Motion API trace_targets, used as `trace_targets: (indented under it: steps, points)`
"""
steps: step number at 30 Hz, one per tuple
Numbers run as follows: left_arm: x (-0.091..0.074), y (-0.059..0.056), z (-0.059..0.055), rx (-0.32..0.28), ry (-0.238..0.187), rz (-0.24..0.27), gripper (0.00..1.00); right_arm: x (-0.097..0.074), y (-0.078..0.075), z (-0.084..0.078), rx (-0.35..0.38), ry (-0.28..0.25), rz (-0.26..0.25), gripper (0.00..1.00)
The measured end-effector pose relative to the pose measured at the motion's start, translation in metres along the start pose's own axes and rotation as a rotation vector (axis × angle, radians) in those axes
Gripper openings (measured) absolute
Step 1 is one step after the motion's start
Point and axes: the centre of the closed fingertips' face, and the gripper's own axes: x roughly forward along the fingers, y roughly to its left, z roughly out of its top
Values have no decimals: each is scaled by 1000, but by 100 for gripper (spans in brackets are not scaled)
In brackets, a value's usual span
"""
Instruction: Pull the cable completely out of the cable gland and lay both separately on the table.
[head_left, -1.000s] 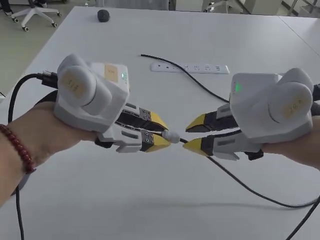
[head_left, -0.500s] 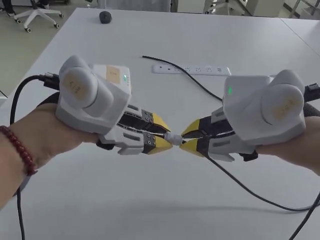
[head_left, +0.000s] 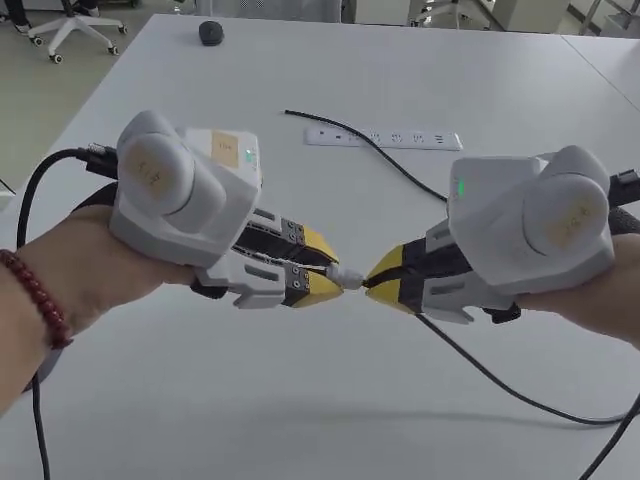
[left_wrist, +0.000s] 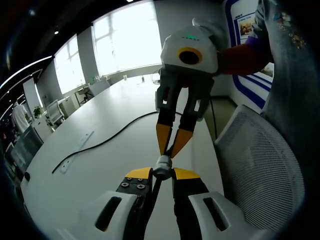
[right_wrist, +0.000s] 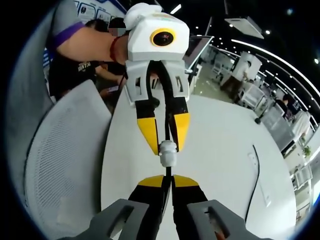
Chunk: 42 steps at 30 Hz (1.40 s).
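The small white cable gland (head_left: 348, 277) hangs above the table between two grippers that face each other tip to tip. My left gripper (head_left: 325, 272) is shut on it; the gland (left_wrist: 162, 166) sits between the yellow fingertips (left_wrist: 140, 173). A thin black cable (head_left: 480, 375) leaves the gland toward the right. My right gripper (head_left: 385, 280) is shut on that cable just beside the gland. In the right gripper view, the cable (right_wrist: 169, 186) runs up between my closed jaws to the gland (right_wrist: 167, 152), with the left gripper (right_wrist: 165, 136) beyond it.
A white power strip (head_left: 382, 137) lies on the white table (head_left: 300, 400) behind the grippers, and a long black cable (head_left: 380, 155) crosses beside it. A dark mouse (head_left: 210, 32) sits at the far edge. A white mesh chair (left_wrist: 260, 165) stands beside the table.
The right gripper moved left to the gland, and its jaws went from open to shut on the cable. The left gripper held still with the gland.
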Motion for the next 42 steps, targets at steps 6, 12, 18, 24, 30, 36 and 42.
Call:
trace_targets:
  steps: [6,12,18,24,30,36,42]
  points:
    - [-1,1,-1,0,1,2,16,0,0,-7,17,12,-4,0]
    - [-6,3,-4,0,3,12,16,0,0,-24,51,35,-4,0]
    - [-11,7,-6,-7,4,25,16,-1,0,-41,80,62,-9,0]
    - [-12,8,-7,-10,6,30,16,-3,0,-53,104,84,-18,0]
    - [-13,10,-8,-16,5,38,16,-3,-1,-63,131,95,-25,0]
    - [-17,13,-9,-22,4,49,16,-4,-4,-72,149,109,-33,0]
    - [-21,16,-13,-26,9,60,16,-6,-10,-81,157,128,-44,0]
